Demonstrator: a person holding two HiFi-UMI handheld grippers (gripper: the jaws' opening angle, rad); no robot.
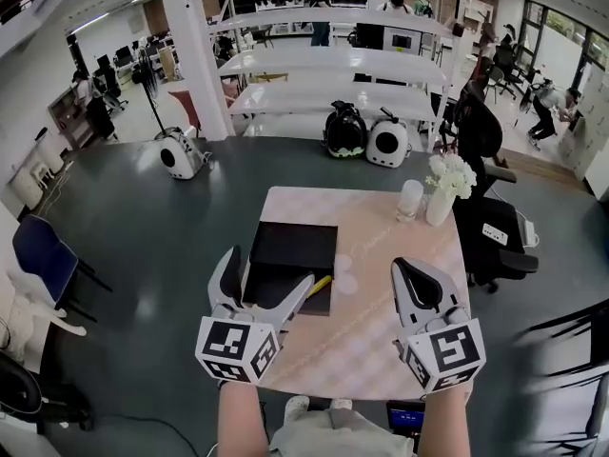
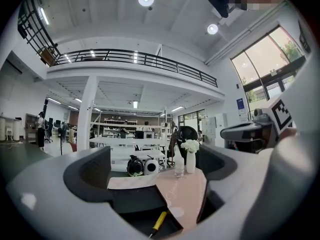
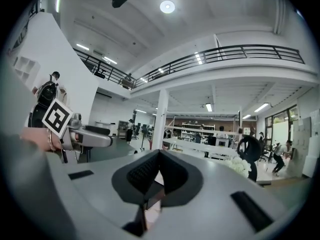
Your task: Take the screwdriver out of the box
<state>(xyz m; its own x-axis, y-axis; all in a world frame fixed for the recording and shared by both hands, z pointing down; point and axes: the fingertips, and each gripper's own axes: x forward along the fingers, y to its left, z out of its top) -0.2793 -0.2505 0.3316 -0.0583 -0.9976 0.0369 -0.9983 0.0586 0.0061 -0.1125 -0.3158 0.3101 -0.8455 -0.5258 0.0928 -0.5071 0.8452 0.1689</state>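
Head view shows the left claw (image 1: 271,267) spread wide with nothing in its grasp, held level over the near part of the open black box (image 1: 293,244) on the pink surface (image 1: 371,346). The right claw (image 1: 406,267) is clenched on nothing, off to the right of the box. The yellow-handled screwdriver (image 1: 321,285) lies in the box near its right edge, low between the left claw's parted jaws and not gripped.

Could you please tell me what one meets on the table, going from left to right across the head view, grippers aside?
box → glass → vase. The screwdriver lies within the box's span, so it is left out.
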